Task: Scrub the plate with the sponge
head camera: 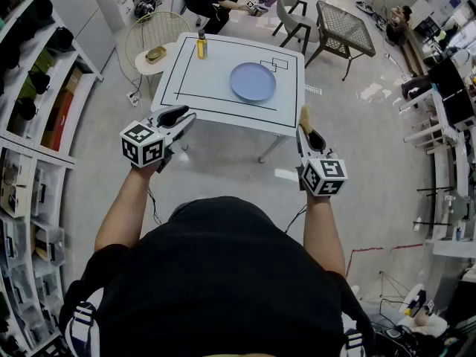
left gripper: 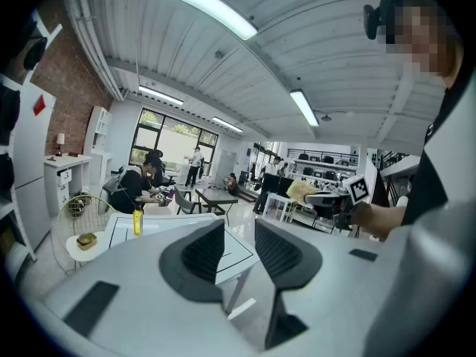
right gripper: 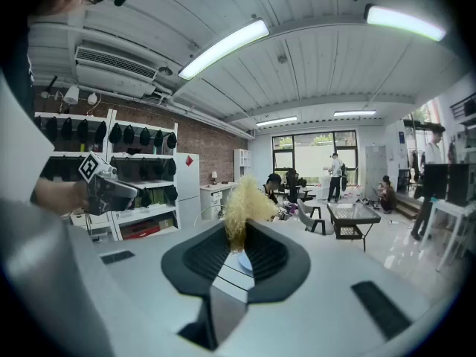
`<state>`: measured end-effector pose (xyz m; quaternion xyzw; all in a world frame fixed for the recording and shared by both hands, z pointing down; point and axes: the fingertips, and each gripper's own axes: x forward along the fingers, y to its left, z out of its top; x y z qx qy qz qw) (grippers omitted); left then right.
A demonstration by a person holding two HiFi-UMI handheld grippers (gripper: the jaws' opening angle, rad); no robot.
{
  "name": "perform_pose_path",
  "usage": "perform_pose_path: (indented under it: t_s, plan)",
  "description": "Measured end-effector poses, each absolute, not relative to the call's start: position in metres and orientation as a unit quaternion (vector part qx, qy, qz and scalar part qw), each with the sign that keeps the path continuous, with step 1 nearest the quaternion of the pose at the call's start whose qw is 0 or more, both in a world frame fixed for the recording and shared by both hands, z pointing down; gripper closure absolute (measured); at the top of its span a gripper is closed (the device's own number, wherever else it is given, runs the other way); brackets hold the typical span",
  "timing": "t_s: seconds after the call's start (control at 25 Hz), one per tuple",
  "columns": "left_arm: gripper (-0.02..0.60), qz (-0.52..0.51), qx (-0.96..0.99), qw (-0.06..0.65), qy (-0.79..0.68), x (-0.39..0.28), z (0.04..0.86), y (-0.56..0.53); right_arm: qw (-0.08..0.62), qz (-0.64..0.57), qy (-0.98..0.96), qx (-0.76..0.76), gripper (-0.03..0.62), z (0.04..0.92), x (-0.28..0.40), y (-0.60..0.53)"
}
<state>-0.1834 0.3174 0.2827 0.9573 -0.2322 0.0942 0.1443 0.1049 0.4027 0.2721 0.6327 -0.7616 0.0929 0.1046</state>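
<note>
Right claw [right gripper: 236,250] tight on sponge [right gripper: 242,205]

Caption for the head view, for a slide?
Person faces table with blue plate; right tongs grip yellow sponge, left tongs open.

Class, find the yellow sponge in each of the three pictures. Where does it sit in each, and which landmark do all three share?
Head view: sponge right of centre, at the tip of the right gripper.
Left gripper view: right of centre, small, in the background.
Right gripper view: centre, pinched between the jaws.
Shared landmark: the white table.
</note>
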Motion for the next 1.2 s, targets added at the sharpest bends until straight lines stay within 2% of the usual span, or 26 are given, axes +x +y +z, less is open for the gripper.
perform_pose_path:
  t_s: [1.2]
  plan:
    - [0.449, 0.095, 0.954, 0.162, -0.233, -0.142, 0.303, 0.346, 0.101, 0.100, -0.774, 0.617, 0.531, 0.282, 0.136, 0.402]
